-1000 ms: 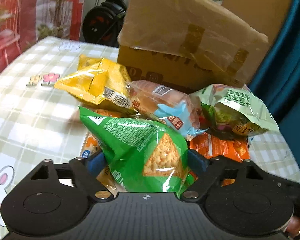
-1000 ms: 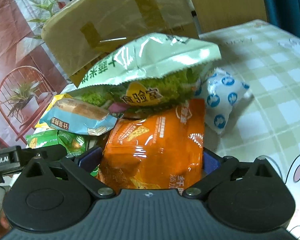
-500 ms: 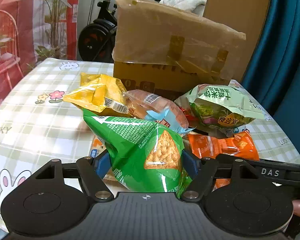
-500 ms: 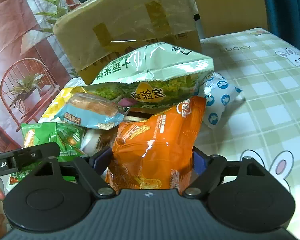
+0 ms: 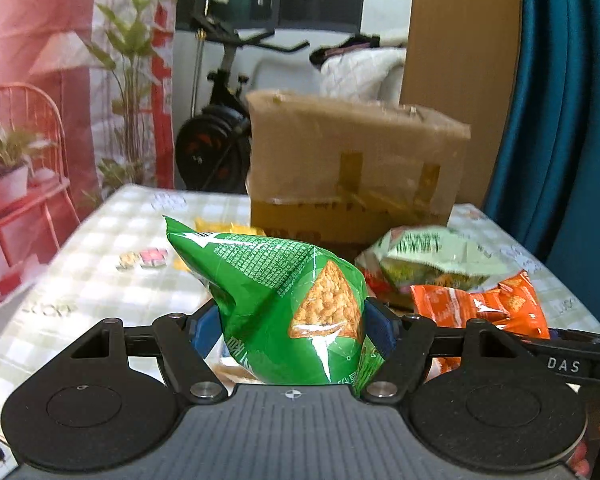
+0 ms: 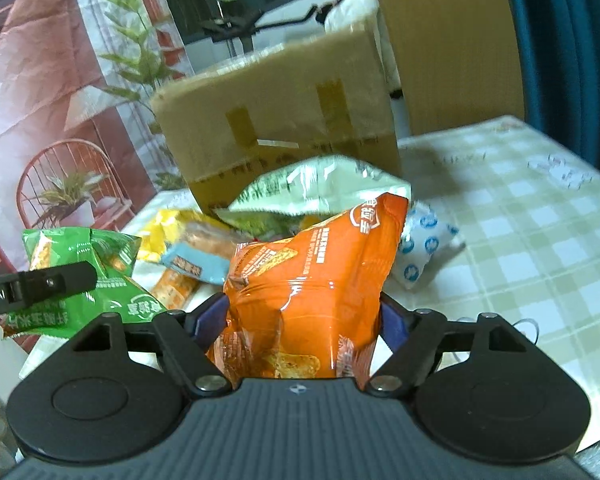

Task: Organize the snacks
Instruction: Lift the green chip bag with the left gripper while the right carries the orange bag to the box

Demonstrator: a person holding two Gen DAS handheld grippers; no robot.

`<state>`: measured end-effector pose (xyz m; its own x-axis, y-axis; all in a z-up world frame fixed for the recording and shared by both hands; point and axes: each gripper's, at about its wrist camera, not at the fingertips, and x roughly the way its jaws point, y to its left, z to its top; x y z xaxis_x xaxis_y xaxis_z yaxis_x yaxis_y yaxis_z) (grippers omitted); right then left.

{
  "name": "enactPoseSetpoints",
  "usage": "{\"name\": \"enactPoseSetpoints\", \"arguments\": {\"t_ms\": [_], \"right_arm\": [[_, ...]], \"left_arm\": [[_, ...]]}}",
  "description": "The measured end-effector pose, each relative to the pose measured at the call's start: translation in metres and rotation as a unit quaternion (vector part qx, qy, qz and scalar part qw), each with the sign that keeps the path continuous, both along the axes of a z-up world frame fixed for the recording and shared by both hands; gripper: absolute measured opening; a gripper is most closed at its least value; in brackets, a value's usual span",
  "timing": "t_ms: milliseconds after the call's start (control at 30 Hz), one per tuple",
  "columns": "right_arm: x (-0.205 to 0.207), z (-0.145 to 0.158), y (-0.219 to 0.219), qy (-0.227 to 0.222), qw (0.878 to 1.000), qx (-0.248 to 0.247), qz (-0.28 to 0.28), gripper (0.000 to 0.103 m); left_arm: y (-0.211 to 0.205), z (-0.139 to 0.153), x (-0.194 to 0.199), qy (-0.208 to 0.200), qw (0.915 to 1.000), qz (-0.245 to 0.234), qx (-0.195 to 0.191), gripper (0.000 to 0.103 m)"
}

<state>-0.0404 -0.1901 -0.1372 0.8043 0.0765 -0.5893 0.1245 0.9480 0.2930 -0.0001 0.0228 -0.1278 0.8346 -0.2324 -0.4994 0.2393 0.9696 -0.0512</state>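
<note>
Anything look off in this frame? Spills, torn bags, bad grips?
No spills or torn bags visible. The rest of the snacks lie in a loose heap before the cardboard box, pale green bag on top. The right gripper is closing on the orange bag, creasing it; the left gripper pinches the green bag.

Crumpled green snack bag (image 5: 288,312) and orange snack bag (image 6: 312,292) held upright above the table.

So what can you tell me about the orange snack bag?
The orange snack bag is shiny, crinkly foil or plastic printed with pictures of golden crackers and white writing. It stands nearly upright, top seam up and tipped slightly, creased in the middle where the right tongs squeeze it between blue pads; they are closing on it. It looks lifted off the checked tablecloth, in front of the pale green bag.
</note>
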Motion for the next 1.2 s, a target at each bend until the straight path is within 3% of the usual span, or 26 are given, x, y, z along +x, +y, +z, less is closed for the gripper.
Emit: {"name": "enactPoseSetpoints", "arguments": {"t_ms": [300,567,867,1200], "right_arm": [[-0.013,0.036,0.000,-0.074,0.997,-0.027,-0.009,0.078],[0.005,0.069,-0.022,-0.124,0.990,-0.053,-0.027,0.078],[0.044,0.092,-0.041,-0.160,0.983,-0.085,-0.035,0.078],[0.101,0.113,-0.055,-0.181,0.977,-0.108,-0.027,0.078]], "left_arm": [[0.000,0.035,-0.001,-0.059,0.9982,0.012,0.001,0.075],[0.006,0.065,0.021,-0.103,0.9942,0.027,-0.016,0.076],[-0.005,0.090,0.054,-0.137,0.9899,0.032,-0.012,0.076],[-0.029,0.109,0.105,-0.150,0.9885,0.003,-0.019,0.076]]}}
